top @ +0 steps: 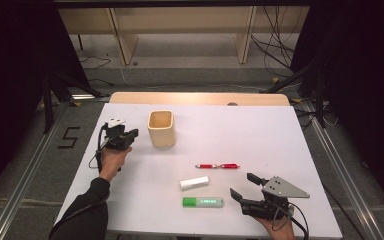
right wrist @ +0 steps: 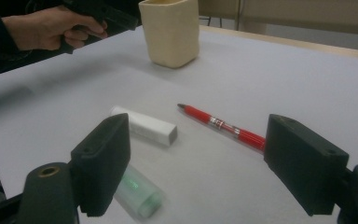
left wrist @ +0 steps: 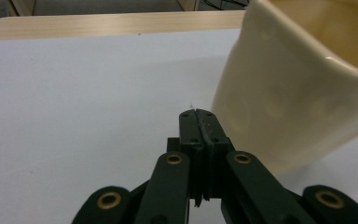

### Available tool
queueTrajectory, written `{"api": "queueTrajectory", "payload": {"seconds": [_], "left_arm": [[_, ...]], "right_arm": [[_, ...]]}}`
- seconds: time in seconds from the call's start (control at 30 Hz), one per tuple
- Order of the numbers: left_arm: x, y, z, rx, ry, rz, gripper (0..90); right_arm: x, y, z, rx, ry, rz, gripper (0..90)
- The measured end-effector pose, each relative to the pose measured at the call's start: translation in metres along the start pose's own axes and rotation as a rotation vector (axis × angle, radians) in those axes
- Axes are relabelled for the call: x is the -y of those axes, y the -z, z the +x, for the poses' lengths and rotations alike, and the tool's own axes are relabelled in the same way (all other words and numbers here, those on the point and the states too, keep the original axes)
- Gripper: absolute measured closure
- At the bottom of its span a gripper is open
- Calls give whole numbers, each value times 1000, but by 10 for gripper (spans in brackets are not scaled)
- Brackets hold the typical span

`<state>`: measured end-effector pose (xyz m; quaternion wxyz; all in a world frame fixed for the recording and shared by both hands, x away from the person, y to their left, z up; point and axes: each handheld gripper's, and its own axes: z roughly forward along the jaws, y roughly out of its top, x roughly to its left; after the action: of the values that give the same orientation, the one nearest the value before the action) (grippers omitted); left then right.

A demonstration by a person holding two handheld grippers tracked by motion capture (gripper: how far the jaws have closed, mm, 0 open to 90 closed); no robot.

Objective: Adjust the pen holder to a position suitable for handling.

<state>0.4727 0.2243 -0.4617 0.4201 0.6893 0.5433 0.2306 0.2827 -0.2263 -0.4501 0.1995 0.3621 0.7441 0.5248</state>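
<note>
Right gripper view looked along the right gripper (right wrist: 198,175), whose black jaws stood wide apart with nothing between them, over three light things lying near the cream square-sided ceramic cup (right wrist: 171,30), the landmark here. Nearest the jaws and farthest from the cup lay the translucent green plastic tube (right wrist: 137,191), probably smooth and prone to roll, so best pinched across its middle. Next, closer to the cup, lay the white rectangular eraser-like block (right wrist: 144,125), likely grippy and firm on its flat long sides. Beside it lay the slim red pen (right wrist: 223,127), stiff but thin, needing a centred pinch. The cup itself seemed heavier, hard and breakable. Just beside its wall the left gripper (left wrist: 199,113) had its jaws fully closed, empty.
</note>
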Motion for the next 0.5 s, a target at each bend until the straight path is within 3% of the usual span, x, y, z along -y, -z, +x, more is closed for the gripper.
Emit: {"api": "queueTrajectory", "payload": {"seconds": [0.27, 0.4, 0.5], "left_arm": [[-1, -17, -4, 8, 7, 31, 895], [-2, -25, -8, 32, 31, 36, 895], [-4, -29, -13, 43, 19, 49, 896]], "right_arm": [[0, -1, 0, -3, 0, 4, 238], [0, -1, 0, -4, 5, 6, 238], [1, -2, -1, -3, 2, 9, 239]]}}
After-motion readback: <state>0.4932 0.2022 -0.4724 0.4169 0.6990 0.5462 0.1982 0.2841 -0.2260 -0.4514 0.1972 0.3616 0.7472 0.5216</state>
